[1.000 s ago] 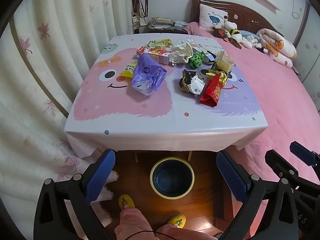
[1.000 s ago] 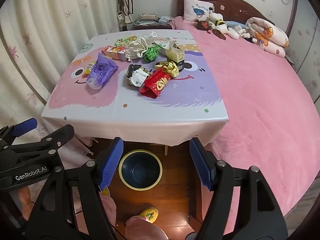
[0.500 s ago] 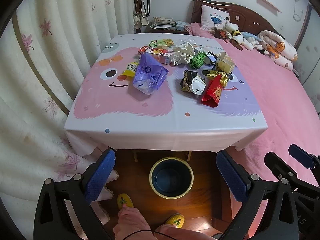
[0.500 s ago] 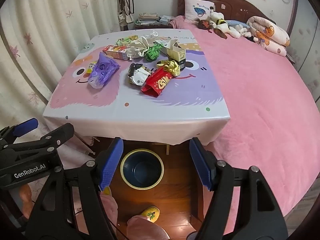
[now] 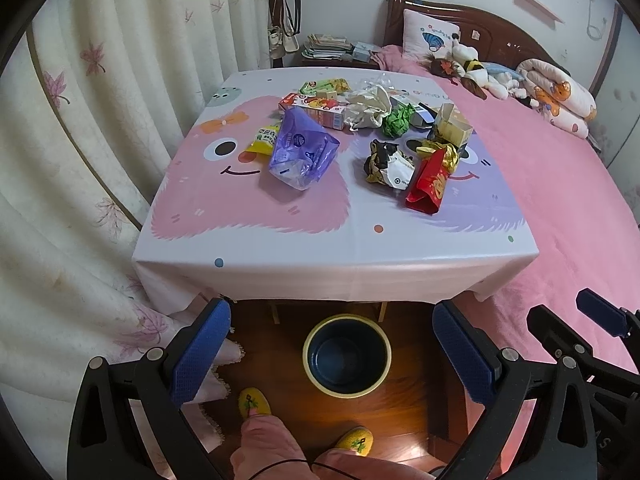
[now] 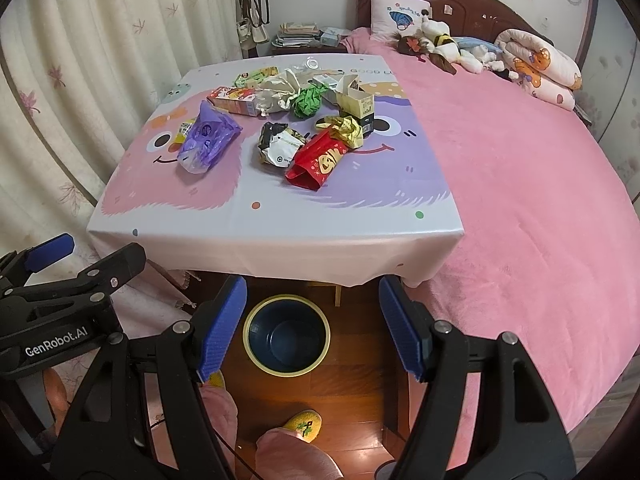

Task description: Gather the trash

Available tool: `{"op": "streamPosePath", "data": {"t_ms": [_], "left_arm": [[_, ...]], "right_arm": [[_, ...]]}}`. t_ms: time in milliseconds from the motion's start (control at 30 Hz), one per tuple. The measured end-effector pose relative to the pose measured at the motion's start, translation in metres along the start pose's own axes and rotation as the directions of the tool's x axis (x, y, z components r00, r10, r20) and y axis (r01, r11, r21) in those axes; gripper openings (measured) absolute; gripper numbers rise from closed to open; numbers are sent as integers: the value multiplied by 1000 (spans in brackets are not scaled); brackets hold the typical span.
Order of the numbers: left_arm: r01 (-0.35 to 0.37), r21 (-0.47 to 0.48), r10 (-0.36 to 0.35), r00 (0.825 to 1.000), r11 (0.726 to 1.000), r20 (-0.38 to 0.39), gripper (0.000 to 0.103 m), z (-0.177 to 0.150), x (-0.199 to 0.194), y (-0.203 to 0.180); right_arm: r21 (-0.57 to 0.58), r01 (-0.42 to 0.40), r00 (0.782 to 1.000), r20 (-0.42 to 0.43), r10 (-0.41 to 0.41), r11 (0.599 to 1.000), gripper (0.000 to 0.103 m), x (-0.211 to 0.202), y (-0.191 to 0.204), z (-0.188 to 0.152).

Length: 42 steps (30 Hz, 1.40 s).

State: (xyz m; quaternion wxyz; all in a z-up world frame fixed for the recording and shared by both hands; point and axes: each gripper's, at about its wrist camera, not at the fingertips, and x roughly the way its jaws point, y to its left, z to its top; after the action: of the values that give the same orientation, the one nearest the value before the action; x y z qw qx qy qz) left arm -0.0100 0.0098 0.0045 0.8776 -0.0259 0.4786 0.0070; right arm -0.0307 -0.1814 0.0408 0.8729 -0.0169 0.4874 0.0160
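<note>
Both claws were wide apart and held nothing: the left claw [image 5: 332, 350] and the right claw [image 6: 312, 328] hung low in front of the bench, above the floor.

The trash lay in a loose heap on the far half of the bench [image 5: 280, 248], which was covered with a pink and lilac cartoon cloth. Nearest were a crumpled translucent purple plastic bag [image 5: 302, 148], a red foil snack wrapper with gold print [image 5: 430, 182] and, between them, a crushed black and white wrapper [image 5: 388, 164]. Behind them lay a green paper ball [image 5: 398, 118], a flat red and white carton [image 5: 316, 110] and an open cream cardboard box [image 5: 452, 126].

I judged all of it very light and soft. The foil and plastic would be slippery and would collapse under the pads, so a pinch on a thick fold or a bunched end seemed best. The carton was stiffer and could be taken across its narrow side.

A round dark blue bin with a yellow rim [image 5: 346, 354] stood empty on the wooden floor, just before the bench edge. A pink bed [image 6: 520, 168] touched the bench on the right.
</note>
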Motion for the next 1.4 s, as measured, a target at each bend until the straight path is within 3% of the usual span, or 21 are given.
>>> {"op": "streamPosePath", "data": {"t_ms": [833, 1400], "left_arm": [[-22, 11, 22, 999, 1000, 27, 100, -2, -15, 4], [-69, 32, 68, 997, 997, 26, 100, 0, -26, 11]], "right_arm": [[8, -48, 999, -3, 48, 999, 67, 1, 19, -3], [70, -135, 991, 24, 133, 988, 67, -7, -2, 1]]}}
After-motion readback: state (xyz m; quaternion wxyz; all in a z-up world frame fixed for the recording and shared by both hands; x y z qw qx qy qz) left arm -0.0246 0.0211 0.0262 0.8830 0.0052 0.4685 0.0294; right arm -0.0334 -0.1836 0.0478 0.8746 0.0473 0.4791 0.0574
